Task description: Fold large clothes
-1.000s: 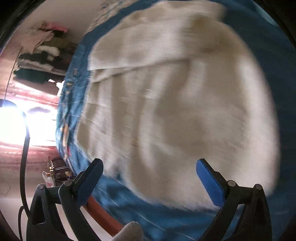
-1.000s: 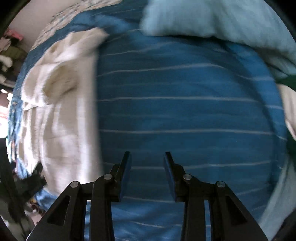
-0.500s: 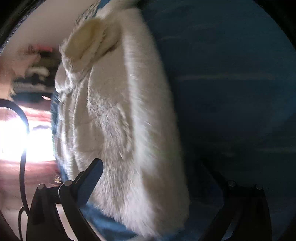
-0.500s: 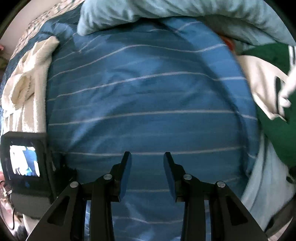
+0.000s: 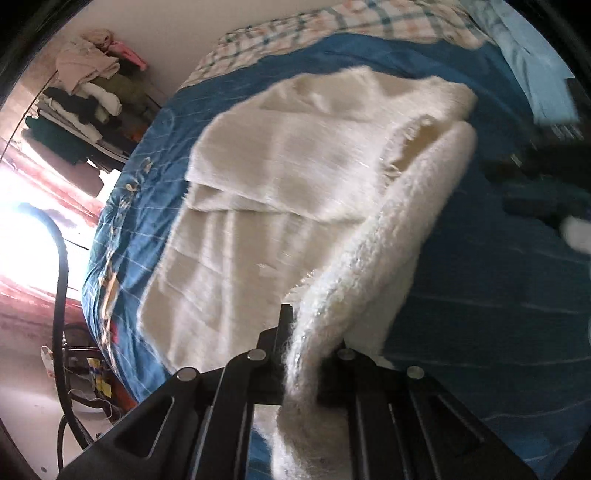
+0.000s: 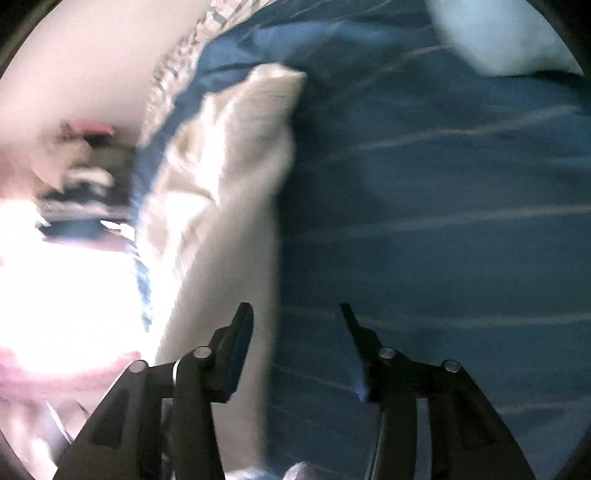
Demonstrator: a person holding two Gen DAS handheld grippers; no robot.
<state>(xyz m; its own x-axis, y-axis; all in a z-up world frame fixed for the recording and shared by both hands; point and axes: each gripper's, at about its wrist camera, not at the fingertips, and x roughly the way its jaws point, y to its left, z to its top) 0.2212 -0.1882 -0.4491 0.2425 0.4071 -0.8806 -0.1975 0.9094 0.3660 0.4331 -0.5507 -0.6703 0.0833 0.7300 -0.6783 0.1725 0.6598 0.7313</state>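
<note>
A cream fluffy garment [image 5: 288, 177] lies partly folded on the blue striped bedspread [image 5: 480, 295]. My left gripper [image 5: 306, 332] is shut on the garment's right edge, which rises as a raised fold from the bed to the jaws. In the right wrist view the same garment [image 6: 236, 177] lies at the left, blurred. My right gripper [image 6: 295, 325] is open and empty above the bedspread [image 6: 443, 221], its left finger [image 6: 240, 332] over the garment's edge.
A checked sheet [image 5: 332, 29] covers the far end of the bed. A light blue cloth [image 5: 535, 74] lies at the far right. A rack of piled clothes [image 5: 81, 96] stands left of the bed. A black cable [image 5: 61, 295] hangs by the bright window.
My left gripper went from wide open to shut on the garment's edge and lifted it. My right gripper swung left toward the garment and opened wider.
</note>
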